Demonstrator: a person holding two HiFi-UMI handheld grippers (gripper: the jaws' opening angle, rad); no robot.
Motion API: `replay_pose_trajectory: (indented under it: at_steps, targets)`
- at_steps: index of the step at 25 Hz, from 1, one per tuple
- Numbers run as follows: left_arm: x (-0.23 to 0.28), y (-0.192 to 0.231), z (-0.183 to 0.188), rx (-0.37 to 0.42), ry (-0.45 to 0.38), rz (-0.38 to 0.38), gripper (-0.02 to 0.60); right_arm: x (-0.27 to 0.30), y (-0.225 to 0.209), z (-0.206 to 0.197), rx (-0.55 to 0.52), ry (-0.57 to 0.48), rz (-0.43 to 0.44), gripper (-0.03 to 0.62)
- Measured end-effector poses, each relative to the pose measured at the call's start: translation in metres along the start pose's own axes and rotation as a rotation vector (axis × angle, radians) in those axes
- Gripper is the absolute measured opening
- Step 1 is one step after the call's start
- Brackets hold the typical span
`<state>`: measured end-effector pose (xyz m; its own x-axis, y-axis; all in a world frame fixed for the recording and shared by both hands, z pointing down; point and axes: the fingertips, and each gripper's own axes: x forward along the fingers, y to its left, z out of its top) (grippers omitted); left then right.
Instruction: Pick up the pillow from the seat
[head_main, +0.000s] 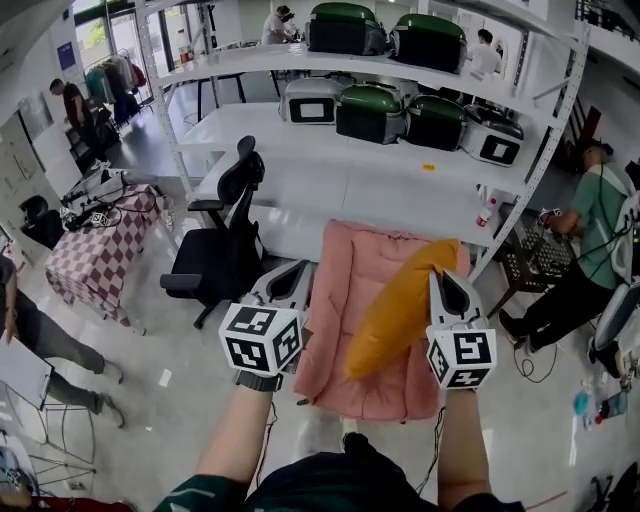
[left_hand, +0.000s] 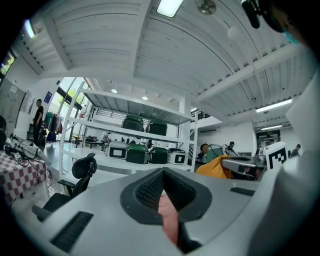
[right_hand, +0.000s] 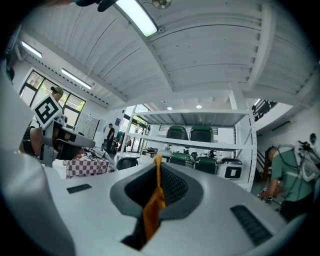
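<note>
Yellow pillow (head_main: 398, 312) edge pinched by right tongs (right_hand: 156, 172) | left tongs (left_hand: 163, 186) closed | pillow above pink seat (head_main: 352, 262)

- The pink seat (head_main: 345, 300) lies low, straight ahead of you. Its left half is bare, while the orange pillow (head_main: 400, 305) hanging from your right gripper (head_main: 447, 275) covers much of its right half.
- A black office chair (head_main: 225, 245) stands just left of the seat, near your left gripper (head_main: 298, 268), so sideways room there is tight.
- The white rack's low shelf (head_main: 330, 180) closes off the space behind the seat.
- The rack's post (head_main: 530, 165) comes down at the seat's far right corner.
- Beyond that post, a person in a green shirt (head_main: 595, 215) bends over, filling the right side.
- Open floor (head_main: 180, 370) lies to your left, between the office chair and the checkered table (head_main: 100, 250).
</note>
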<state>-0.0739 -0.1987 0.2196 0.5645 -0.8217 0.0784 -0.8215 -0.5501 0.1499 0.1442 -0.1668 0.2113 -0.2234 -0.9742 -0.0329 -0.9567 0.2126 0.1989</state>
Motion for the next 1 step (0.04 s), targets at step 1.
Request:
replay_pose_trajectory:
  at_steps: [1]
  targets:
    - [-0.0010, 0.0012, -0.0003, -0.001, 0.001, 0.001, 0.000, 0.0001, 0.0017, 0.0001, 0.000, 0.002, 0.001, 0.011]
